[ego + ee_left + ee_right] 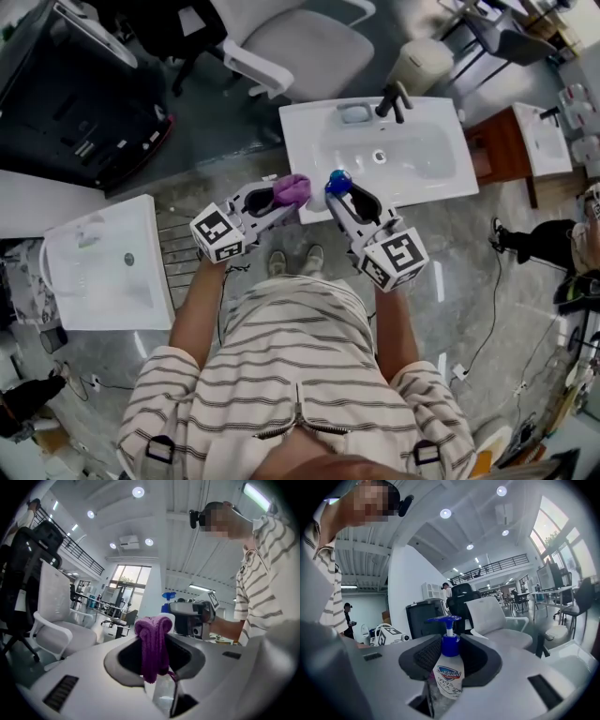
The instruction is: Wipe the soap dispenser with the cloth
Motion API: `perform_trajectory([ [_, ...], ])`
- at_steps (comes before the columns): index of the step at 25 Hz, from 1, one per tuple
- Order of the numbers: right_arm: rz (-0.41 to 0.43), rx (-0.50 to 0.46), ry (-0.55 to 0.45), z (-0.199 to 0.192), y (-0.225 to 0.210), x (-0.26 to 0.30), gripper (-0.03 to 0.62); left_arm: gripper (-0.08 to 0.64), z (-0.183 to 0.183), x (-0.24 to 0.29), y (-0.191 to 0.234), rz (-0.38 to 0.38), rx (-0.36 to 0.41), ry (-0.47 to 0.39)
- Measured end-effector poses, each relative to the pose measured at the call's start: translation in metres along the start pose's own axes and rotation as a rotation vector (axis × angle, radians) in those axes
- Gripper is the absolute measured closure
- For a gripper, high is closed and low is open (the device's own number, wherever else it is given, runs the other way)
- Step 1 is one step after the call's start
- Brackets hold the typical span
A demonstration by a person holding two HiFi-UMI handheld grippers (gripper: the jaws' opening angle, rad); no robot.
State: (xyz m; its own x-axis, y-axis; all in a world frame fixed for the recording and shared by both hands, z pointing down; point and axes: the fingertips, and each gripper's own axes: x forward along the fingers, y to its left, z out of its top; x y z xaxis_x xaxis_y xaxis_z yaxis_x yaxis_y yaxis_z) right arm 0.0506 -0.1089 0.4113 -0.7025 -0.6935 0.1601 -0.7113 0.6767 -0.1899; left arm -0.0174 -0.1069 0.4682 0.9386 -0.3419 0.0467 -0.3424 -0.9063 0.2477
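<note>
My right gripper [449, 660] is shut on a soap dispenser [449, 676], a clear bottle with a blue pump top and a white label, held upright between the jaws. From the head view the dispenser's blue top [338, 181] shows at the tip of the right gripper [343, 199]. A bunched purple cloth [153, 646] hangs between the jaws of my left gripper [157, 660], which is shut on it. In the head view the cloth [292, 190] sits at the tip of the left gripper [277, 202], a short gap left of the dispenser. Both grippers are held in front of the person's chest.
A white washbasin [441, 178] with a dark tap [394, 101] lies just beyond the grippers. A second white basin [150, 272] lies at the left. A white office chair [309, 42] stands behind the sink. Another person's feet [525, 242] show at the right.
</note>
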Motion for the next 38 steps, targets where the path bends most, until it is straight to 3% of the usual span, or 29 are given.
perform_trajectory([
  [6,-0.076,-0.019,0.003,-0.017,-0.013,0.007,0.457,0.442,-0.007,-0.011,0.009,0.112,-0.014,-0.002],
  [11,-0.133,-0.043,0.03,-0.041,-0.023,0.021,0.457,0.442,-0.017,-0.025,0.022,0.203,-0.102,-0.017],
  [15,-0.162,-0.092,0.063,-0.069,-0.029,0.033,0.459,0.442,-0.028,-0.03,0.021,0.264,-0.089,0.026],
  [26,-0.152,-0.115,0.197,-0.157,-0.057,0.069,0.457,0.442,-0.051,-0.04,0.013,0.291,-0.131,0.067],
  [38,-0.138,-0.126,0.282,-0.201,-0.06,0.082,0.456,0.442,-0.064,-0.048,0.011,0.305,-0.168,0.072],
])
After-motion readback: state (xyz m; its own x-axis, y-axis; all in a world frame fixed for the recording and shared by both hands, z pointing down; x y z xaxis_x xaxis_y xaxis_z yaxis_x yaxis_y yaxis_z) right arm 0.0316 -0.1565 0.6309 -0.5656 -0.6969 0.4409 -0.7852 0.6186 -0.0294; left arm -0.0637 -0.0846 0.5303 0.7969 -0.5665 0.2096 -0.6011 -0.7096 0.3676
